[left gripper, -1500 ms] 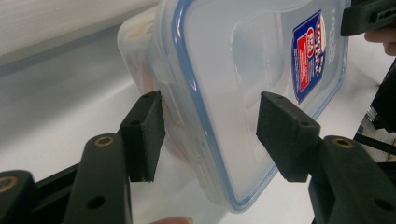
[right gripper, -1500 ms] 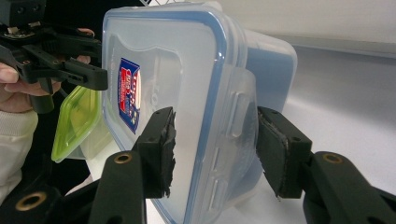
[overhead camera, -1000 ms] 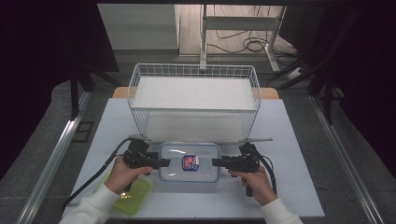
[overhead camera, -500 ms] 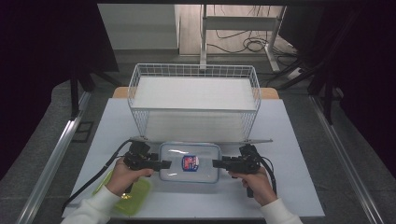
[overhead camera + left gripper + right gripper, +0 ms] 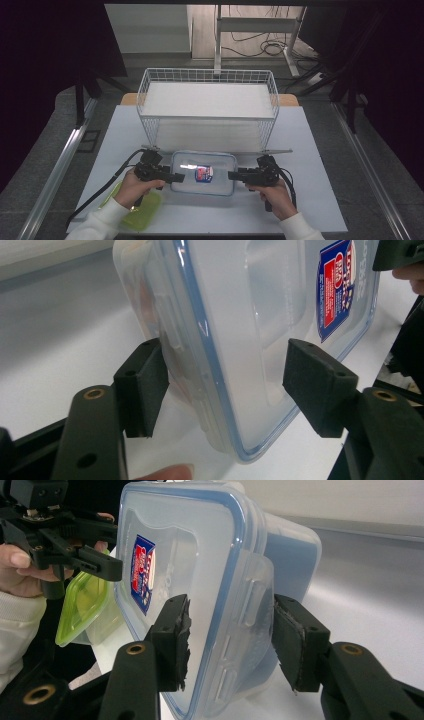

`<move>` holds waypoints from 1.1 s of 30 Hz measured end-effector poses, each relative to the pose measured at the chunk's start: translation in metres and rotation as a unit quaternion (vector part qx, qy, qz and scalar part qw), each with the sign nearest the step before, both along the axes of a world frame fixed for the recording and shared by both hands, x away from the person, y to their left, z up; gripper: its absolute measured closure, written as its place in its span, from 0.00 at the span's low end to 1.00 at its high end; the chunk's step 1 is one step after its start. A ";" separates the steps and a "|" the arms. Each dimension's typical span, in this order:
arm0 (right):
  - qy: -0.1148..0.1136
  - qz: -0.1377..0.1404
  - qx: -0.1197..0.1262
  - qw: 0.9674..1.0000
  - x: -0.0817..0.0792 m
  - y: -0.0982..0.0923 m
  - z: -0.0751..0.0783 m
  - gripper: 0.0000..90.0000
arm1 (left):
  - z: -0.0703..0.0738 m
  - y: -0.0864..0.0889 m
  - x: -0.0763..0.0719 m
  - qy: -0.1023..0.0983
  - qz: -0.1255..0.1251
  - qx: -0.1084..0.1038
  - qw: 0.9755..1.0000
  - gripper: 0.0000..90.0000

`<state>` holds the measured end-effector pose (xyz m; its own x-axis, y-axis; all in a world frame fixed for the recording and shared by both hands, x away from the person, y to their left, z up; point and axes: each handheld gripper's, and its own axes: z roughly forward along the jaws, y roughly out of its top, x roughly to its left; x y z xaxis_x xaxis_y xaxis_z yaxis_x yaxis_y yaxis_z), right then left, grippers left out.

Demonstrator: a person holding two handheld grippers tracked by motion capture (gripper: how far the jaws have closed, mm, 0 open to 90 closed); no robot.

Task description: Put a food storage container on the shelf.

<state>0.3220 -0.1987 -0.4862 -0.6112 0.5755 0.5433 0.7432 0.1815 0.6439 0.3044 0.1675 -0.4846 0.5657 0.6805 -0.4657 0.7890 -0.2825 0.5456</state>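
A clear plastic container (image 5: 202, 172) with a blue-rimmed lid and a red-and-blue label lies flat on the table between the two grippers. My left gripper (image 5: 177, 176) straddles its left edge. In the left gripper view the jaws (image 5: 227, 385) have just been opening: the container (image 5: 250, 315) is between them, and one pad (image 5: 315, 385) stands clear of the lid. My right gripper (image 5: 232, 175) is shut on the container's right edge. In the right gripper view (image 5: 232, 640) one pad lies on the lid (image 5: 200, 580) and the other against the side latch.
A green-lidded box (image 5: 142, 210) lies under the left forearm near the table's front edge. A white wire basket (image 5: 207, 118) stands just behind the container. The white table (image 5: 310, 150) has bare surface at right and left.
The left forearm has shifted slightly over the green-lidded box. The container and the right gripper have stayed in place.
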 end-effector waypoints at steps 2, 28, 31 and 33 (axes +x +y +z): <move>0.000 0.000 -0.002 1.000 -0.001 0.000 0.000 0.58 | 0.000 0.001 0.001 0.004 0.000 -0.003 1.000 0.41; -0.026 -0.016 0.004 1.000 -0.009 0.007 0.016 0.58 | 0.019 0.009 -0.015 -0.048 0.007 -0.006 0.999 0.49; -0.036 -0.014 0.004 0.999 -0.009 0.007 0.022 0.58 | 0.025 0.010 -0.016 -0.055 0.010 -0.009 0.998 0.49; -0.048 -0.012 0.003 0.999 -0.009 0.008 0.030 0.58 | 0.032 0.011 -0.017 -0.064 0.009 -0.012 0.998 0.49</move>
<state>0.3127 -0.1910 -0.4558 -0.6464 0.5873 0.4871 0.6826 0.1599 0.7131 0.2878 0.1786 -0.4526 0.6085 0.6812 -0.4070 0.7179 -0.2540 0.6482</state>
